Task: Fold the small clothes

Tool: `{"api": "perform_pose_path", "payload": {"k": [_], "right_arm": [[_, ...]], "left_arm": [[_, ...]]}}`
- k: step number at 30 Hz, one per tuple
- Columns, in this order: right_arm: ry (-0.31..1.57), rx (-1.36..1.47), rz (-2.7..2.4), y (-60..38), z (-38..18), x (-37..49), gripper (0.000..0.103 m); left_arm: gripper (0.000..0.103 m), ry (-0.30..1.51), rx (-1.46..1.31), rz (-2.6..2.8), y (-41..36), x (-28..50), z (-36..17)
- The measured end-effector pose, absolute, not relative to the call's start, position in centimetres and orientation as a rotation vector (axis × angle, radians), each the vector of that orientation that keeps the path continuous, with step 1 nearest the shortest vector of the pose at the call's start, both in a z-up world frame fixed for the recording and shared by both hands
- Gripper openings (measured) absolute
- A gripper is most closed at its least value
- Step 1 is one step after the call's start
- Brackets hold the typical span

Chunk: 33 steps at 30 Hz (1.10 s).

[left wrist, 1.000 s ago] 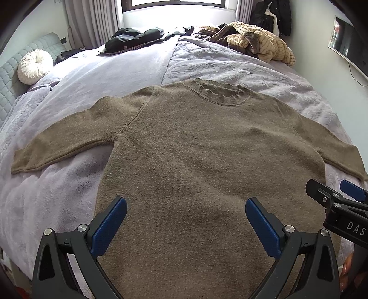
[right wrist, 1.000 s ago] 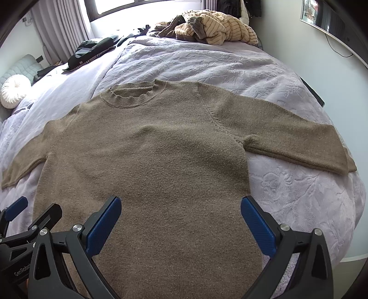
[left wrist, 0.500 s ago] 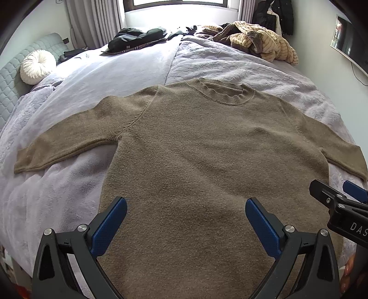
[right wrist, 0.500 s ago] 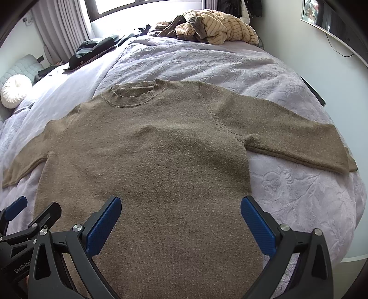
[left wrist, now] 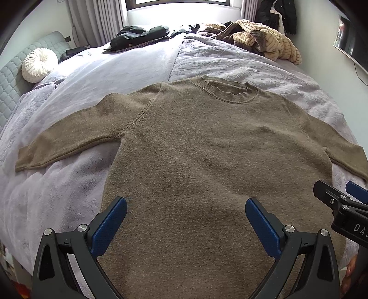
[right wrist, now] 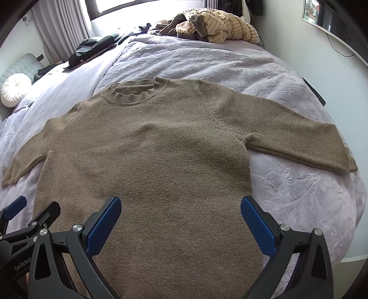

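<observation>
Sweater (left wrist: pixel 195 161), brown knit, lies flat and face-up on the lavender bedspread (left wrist: pixel 69 184), both sleeves spread outward; folding has not begun. Left gripper (left wrist: pixel 186 220) and right gripper (right wrist: pixel 180 218) hover side by side above the hem, jaws wide and empty. Next move likely calls for grasping a sleeve or side edge.

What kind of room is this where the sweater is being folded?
Most likely a bedroom. The brown sweater lies spread flat on a wide bed with a lilac cover; a padded headboard and a round white cushion sit at its left end, and curtains hang by the window.
</observation>
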State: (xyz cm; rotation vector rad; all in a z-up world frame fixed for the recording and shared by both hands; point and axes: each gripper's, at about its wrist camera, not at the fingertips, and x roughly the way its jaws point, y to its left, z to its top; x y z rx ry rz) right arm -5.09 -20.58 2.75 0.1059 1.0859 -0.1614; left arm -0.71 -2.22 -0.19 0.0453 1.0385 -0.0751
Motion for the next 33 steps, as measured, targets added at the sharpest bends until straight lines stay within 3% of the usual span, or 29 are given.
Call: {"api": "perform_pose_path", "payload": {"k": [33], "right_arm": [[1.134,0.153,-0.127,-20.1,1.6,-4.0,0.103]], "left_arm": [[0.103,1.055,-0.001,-0.077,0.0,0.8,-1.2]]}}
